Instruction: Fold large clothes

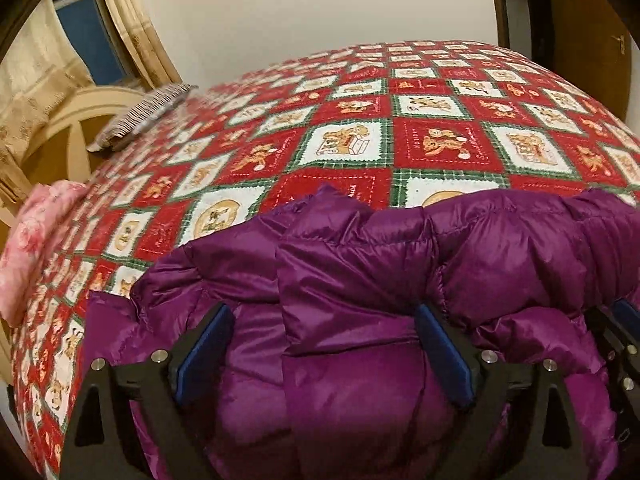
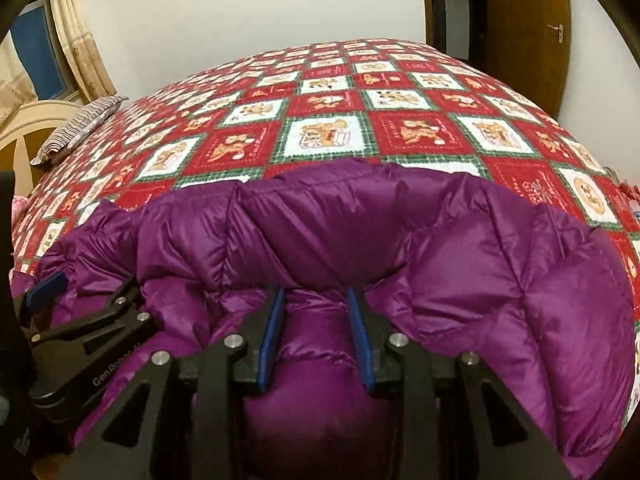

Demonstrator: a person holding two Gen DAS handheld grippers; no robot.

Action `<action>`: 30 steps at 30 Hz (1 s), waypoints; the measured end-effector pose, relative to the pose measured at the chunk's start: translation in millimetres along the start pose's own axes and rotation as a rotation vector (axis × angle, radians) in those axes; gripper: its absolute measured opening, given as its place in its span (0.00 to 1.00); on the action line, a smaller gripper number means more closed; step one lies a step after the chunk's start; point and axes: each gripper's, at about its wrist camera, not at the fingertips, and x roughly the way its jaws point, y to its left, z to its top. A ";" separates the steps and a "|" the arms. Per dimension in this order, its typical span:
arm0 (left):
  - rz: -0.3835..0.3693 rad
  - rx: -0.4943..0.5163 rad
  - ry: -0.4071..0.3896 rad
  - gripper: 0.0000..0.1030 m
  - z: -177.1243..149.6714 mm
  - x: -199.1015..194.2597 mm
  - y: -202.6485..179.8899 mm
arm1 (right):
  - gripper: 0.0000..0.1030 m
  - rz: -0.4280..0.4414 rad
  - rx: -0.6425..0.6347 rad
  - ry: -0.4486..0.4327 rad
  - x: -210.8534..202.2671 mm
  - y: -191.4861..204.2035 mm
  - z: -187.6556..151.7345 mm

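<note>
A puffy purple jacket (image 1: pixel 360 264) lies bunched at the near edge of a bed covered by a red, white and green bear-patterned blanket (image 1: pixel 436 140). My left gripper (image 1: pixel 322 310) is open wide; the jacket's padding bulges up between its blue pads without being pinched. The same jacket (image 2: pixel 460 260) fills the lower half of the right wrist view. There my right gripper (image 2: pixel 316 292) is shut on a fold of it, and the fabric puckers toward the pads. The two grippers sit side by side, and one finger of the left gripper (image 2: pixel 44 284) shows at the left edge of that view.
A striped pillow (image 1: pixel 144 116) lies at the bed's far left beside a cream headboard (image 1: pixel 68 120). A pink floral cloth (image 1: pixel 32 248) hangs at the left bed edge. Curtains (image 1: pixel 32 92) and a window stand behind it; a brown door (image 2: pixel 528 40) is at far right.
</note>
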 end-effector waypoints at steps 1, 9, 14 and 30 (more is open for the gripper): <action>-0.020 -0.018 0.020 0.91 2.3 -3.1 6.2 | 0.35 0.012 -0.005 0.008 -1.8 -0.7 0.4; -0.222 -0.059 -0.071 0.91 -34.3 -87.2 33.0 | 0.36 0.103 -0.033 -0.132 -95.9 -22.6 -28.8; -0.166 0.083 -0.060 0.91 -66.9 -81.0 -0.6 | 0.36 0.148 -0.075 -0.056 -94.8 -12.2 -55.4; -0.166 0.020 -0.056 0.99 -81.3 -59.1 0.9 | 0.37 0.114 -0.112 -0.029 -68.8 -12.9 -75.9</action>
